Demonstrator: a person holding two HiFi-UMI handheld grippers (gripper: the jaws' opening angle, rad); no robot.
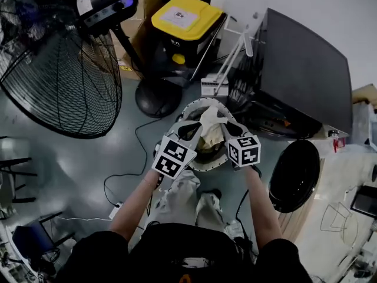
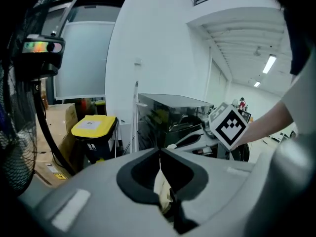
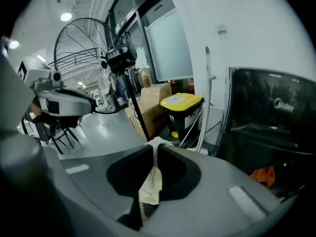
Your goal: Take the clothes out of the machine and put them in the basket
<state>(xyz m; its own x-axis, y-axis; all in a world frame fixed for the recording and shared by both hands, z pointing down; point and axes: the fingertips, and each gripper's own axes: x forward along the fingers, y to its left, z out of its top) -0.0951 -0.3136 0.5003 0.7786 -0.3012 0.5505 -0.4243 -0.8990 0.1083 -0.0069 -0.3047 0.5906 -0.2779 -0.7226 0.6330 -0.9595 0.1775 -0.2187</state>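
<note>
Left claw [image 1: 196, 124]: closing tight on one edge of the pale cloth [image 1: 211, 127], pinching bunched fabric between the pads, as seen in the left gripper view.
Right claw [image 1: 227, 124]: clamping the same cloth from the other side, gripping a fold that trails down between the jaws in the right gripper view.
Cloth: hanging between the two claws directly over the basket [image 1: 194, 104], apparently not yet resting in it.
Basket: sitting on the floor just ahead of the person's feet, showing a white rim around a darker inside; not showing clearly whether other garments are lying there.
Round door [image 1: 297, 175]: lying black and open to the right of the basket, seemingly belonging to the machine.
Machine [image 1: 300, 75]: standing dark and boxy just beyond the basket to the right, showing an orange scrap [image 3: 265, 174] low down, possibly a garment but too small for telling.
Step in hand: judging from the layout, delivering one garment from machine to basket, right at the point of the drop.
Next move: probably calling for bringing the cloth inside the rim, then parting both claws at once, avoiding a corner draping over the edge; after that, turning right toward the machine's opening and checking for anything remaining.
Further off: big fan [image 1: 59, 81] and yellow-lidded bin [image 1: 185, 16], standing well apart from the work and not getting in the way.
</note>
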